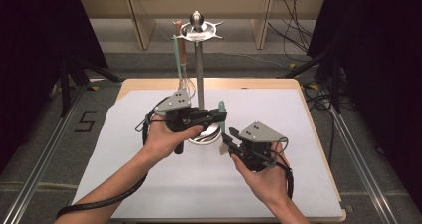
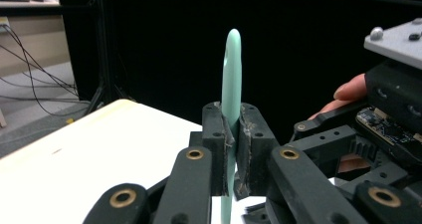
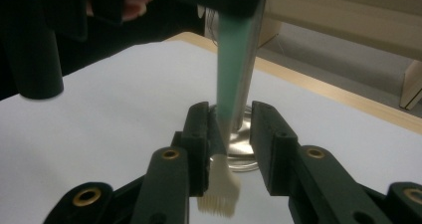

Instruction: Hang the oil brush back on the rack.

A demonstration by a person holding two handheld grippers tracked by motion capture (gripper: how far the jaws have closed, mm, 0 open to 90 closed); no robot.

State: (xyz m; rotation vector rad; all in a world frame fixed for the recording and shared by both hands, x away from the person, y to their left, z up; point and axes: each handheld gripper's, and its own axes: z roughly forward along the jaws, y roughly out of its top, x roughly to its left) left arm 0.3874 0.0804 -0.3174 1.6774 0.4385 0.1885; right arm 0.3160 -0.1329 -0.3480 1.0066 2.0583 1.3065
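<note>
A mint-green brush (image 1: 222, 118) with white bristles (image 3: 219, 194) stands upright above the table, just in front of a metal utensil stand (image 1: 199, 69). My left gripper (image 1: 220, 115) is shut on its handle (image 2: 232, 69), which rises between the closed jaws (image 2: 233, 129). My right gripper (image 1: 226, 143) sits lower and to the right. In the right gripper view its jaws (image 3: 230, 134) stand open on either side of the brush's lower end (image 3: 233, 79), the left jaw close against it and a gap at the right one.
A whisk (image 1: 183, 59) with a brown handle and a green-handled utensil (image 1: 176, 52) hang from the stand's hooked top. The stand's round base (image 3: 244, 154) lies right behind the brush. A white sheet (image 1: 149, 174) covers the wooden table (image 1: 298, 84).
</note>
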